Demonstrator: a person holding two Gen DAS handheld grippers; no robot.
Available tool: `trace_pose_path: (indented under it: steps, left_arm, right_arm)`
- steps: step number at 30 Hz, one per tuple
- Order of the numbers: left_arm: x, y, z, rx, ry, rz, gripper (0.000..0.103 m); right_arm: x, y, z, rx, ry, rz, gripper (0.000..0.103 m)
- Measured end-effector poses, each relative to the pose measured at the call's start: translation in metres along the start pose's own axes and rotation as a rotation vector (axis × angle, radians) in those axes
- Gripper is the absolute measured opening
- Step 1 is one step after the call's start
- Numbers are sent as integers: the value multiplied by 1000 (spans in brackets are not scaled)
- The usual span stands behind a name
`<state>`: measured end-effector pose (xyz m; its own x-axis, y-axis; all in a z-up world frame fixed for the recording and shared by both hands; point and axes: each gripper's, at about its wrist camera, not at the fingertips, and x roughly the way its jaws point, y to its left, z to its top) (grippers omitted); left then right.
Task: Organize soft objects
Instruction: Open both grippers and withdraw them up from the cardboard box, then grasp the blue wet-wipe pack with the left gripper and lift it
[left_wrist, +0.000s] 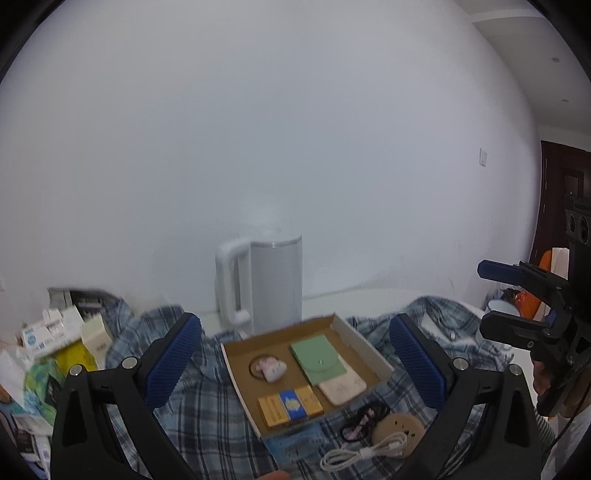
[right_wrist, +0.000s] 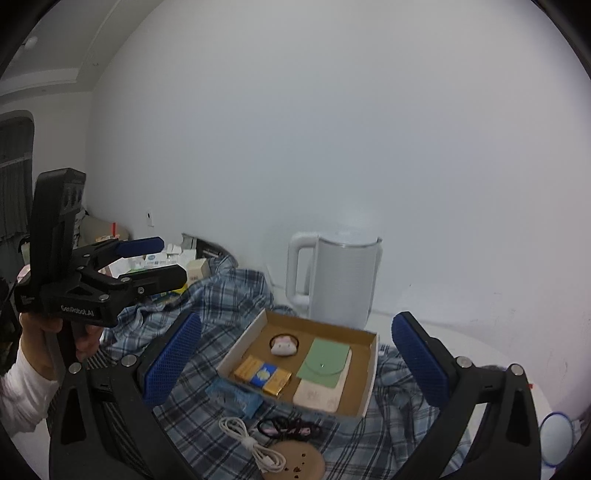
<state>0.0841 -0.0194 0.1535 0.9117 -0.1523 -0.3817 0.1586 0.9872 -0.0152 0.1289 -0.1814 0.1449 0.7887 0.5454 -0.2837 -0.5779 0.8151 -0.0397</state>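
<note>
Plaid shirt (right_wrist: 229, 295) half-buried beneath cardboard tray (right_wrist: 371, 369), blurred clutter (left_wrist: 55, 343) behind; both tongs (left_wrist: 295, 360) (right_wrist: 295, 360) spread, empty.

Plaid shirt (right_wrist: 229, 295): soft woven cloth, rumpled. Cardboard box (right_wrist: 371, 365): matt brown paper board. Kettle (right_wrist: 343, 280): smooth matt white plastic. Tongs' pads (left_wrist: 173, 358): blue, rough-textured.

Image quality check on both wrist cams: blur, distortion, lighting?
Left wrist: strong fisheye vignette, flat dim light, boxes at left smeared, kettle soft, tray fairly sharp. Right wrist: same curvature, kettle and tray crisper, no glare, faint shadows.
</note>
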Motion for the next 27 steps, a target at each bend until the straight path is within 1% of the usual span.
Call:
trace_pose_path:
  steps: [5, 10, 16, 20, 23, 27]
  left_arm:
    - [18, 5, -25, -14, 62, 0, 103]
    - [33, 9, -51, -13, 117, 12, 103]
    - [54, 11, -74, -14, 176, 14, 103]
    - [68, 14, -88, -23, 221, 15, 103]
    - [76, 15, -98, -29, 260, 0, 103]
    - [86, 13, -109, -22, 308, 0, 103]
  right_arm:
    - [13, -4, -29, 21, 10, 35, 103]
    - [34, -11, -58, 56, 49, 74, 103]
    - [61, -14, -90, 60, 106, 72, 103]
    - [75, -22, -108, 87, 137, 69, 103]
    - [82, -26, -118, 106, 165, 53, 103]
    - [90, -26, -126, 98, 203, 36, 103]
